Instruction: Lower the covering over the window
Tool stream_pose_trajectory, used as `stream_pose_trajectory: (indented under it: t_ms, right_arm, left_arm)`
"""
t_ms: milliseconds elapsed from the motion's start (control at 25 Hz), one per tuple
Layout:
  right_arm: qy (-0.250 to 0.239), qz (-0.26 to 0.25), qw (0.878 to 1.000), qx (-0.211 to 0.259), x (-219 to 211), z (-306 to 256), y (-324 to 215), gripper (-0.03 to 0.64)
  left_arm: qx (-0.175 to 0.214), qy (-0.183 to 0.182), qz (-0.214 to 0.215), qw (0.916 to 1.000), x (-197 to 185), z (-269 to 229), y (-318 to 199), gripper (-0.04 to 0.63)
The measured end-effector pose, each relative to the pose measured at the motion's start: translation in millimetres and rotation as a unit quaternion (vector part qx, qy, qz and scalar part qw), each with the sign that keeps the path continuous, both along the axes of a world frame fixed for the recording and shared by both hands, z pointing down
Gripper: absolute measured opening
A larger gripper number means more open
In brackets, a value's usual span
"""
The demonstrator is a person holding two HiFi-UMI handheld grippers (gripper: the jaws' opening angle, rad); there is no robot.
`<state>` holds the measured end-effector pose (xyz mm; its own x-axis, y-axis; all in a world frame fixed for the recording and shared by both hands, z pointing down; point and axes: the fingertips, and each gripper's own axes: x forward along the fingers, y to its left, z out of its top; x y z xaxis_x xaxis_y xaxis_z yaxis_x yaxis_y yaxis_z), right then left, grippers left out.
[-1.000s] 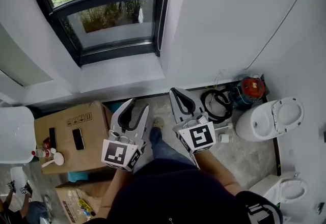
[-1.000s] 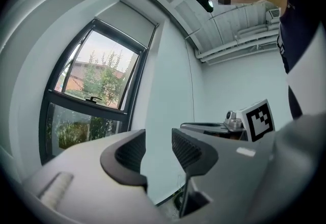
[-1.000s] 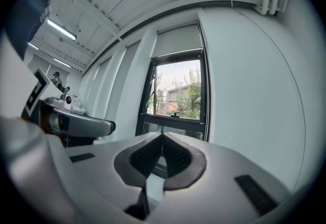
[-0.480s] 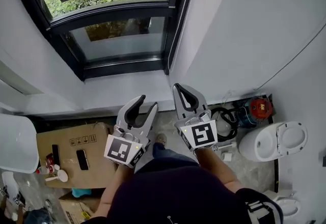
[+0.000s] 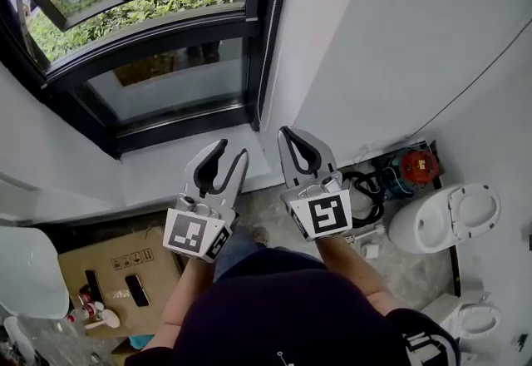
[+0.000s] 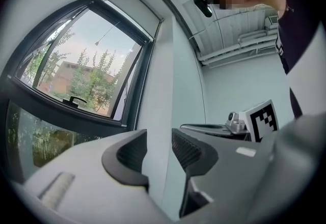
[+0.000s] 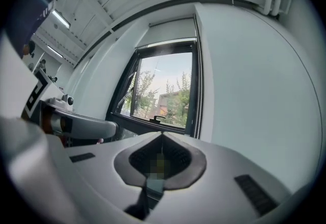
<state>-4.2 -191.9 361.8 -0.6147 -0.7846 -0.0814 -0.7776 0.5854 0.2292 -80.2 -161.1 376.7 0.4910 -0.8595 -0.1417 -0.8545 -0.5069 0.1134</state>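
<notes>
The black-framed window (image 5: 158,48) fills the upper left of the head view, with its upper sash tilted open. Its white roller covering (image 7: 172,29) sits rolled up at the top of the frame in the right gripper view. A thin bead cord (image 7: 196,90) hangs down the frame's right side. My left gripper (image 5: 233,150) is held over the white sill (image 5: 166,173), open a little with nothing between its jaws (image 6: 159,149). Beside it my right gripper (image 5: 288,133) points at the wall right of the window, shut and empty (image 7: 162,136).
On the floor at the right are a white toilet (image 5: 440,219), a red machine (image 5: 417,165) and a black cable coil (image 5: 366,194). A cardboard box (image 5: 108,269) with phones on it and a white container (image 5: 29,273) lie at the lower left.
Both grippers have risen from above the floor toward the sill and the window's right edge. Their jaws stand as before.
</notes>
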Motion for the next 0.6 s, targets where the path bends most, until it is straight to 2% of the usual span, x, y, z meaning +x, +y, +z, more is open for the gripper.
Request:
stream_pose_trajectory:
  t_ms: [200, 600]
  right_arm:
    - [-0.009, 0.041, 0.999, 0.010, 8, -17, -28, 0.012]
    - [-0.017, 0.064, 0.997, 0.029, 6, -48, -89, 0.012]
  left_arm:
    - [0.017, -0.004, 0.018, 0.9997, 8, -11, -37, 0.146]
    - [0.024, -0.030, 0.042, 0.9984, 19, -40, -119, 0.146]
